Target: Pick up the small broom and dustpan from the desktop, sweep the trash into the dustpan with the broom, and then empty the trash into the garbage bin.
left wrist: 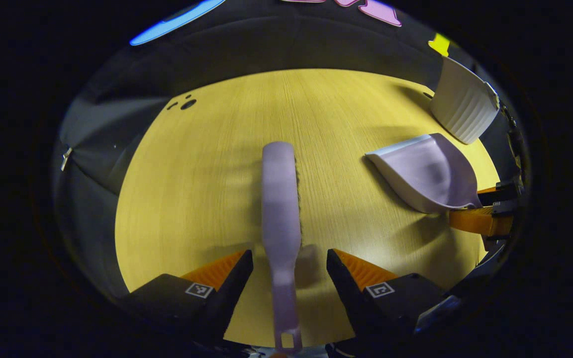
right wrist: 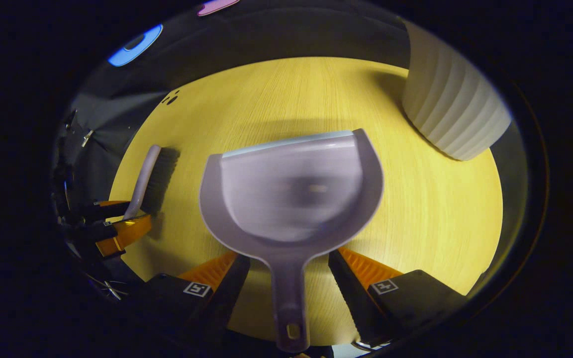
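A lilac small broom [left wrist: 280, 199] lies flat on the yellow wooden desktop [left wrist: 207, 199], bristles to the right. Its handle runs back between the fingers of my left gripper [left wrist: 290, 266], which is open with a gap on each side. The lilac dustpan [right wrist: 291, 189] points away from me, and its handle lies between the fingers of my right gripper [right wrist: 289, 266], also open and not touching it. A small pale speck shows inside the pan, blurred. From the left gripper view, the dustpan [left wrist: 426, 174] is at the right with the right gripper [left wrist: 478, 205] behind it.
A white ribbed garbage bin [right wrist: 453, 114] stands at the far right of the desktop, close beyond the dustpan; the bin [left wrist: 465, 104] is also in the left gripper view. A few small dark holes [left wrist: 187, 103] mark the far left of the tabletop. Black cloth walls surround the table.
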`<state>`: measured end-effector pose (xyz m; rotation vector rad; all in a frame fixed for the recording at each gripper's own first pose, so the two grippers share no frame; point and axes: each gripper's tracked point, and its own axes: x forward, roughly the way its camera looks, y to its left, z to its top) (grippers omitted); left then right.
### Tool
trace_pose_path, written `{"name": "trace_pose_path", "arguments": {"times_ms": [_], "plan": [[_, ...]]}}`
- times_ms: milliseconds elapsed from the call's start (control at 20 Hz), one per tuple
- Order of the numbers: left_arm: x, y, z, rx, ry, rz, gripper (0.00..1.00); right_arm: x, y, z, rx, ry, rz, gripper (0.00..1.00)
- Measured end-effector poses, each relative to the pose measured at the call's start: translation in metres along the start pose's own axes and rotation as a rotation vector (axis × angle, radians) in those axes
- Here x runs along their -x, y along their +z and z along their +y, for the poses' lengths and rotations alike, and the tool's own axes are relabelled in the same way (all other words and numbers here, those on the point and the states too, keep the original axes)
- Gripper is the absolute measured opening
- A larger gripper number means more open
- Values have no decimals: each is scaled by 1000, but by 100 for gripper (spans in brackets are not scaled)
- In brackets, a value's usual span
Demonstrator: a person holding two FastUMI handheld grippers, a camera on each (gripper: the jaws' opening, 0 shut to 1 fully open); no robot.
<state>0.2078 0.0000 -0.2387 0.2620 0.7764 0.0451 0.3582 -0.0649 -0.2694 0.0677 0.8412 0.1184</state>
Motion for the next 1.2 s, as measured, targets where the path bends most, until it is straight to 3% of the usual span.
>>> {"name": "trace_pose_path", "arguments": {"times_ms": [200,450,600,750,900,1100,1200], "plan": [[60,30,0,63,-26,-212,97,61,27,-18,3,-96,-203,100],[176,61,3,78,3,-585,96,171,77,-10,-7,-124,-525,100],[244,64,-1,86,11,-777,96,232,86,16,9,-116,-696,100],[290,53,-6,125,0,-860,96,277,80,36,53,-121,-833,99],[320,45,-12,157,27,-922,96,296,66,45,64,-116,-895,99],[315,22,-55,190,-16,-876,96,288,36,37,89,-69,-844,100],[317,23,-54,194,12,-880,96,291,35,35,111,-41,-852,99]]}}
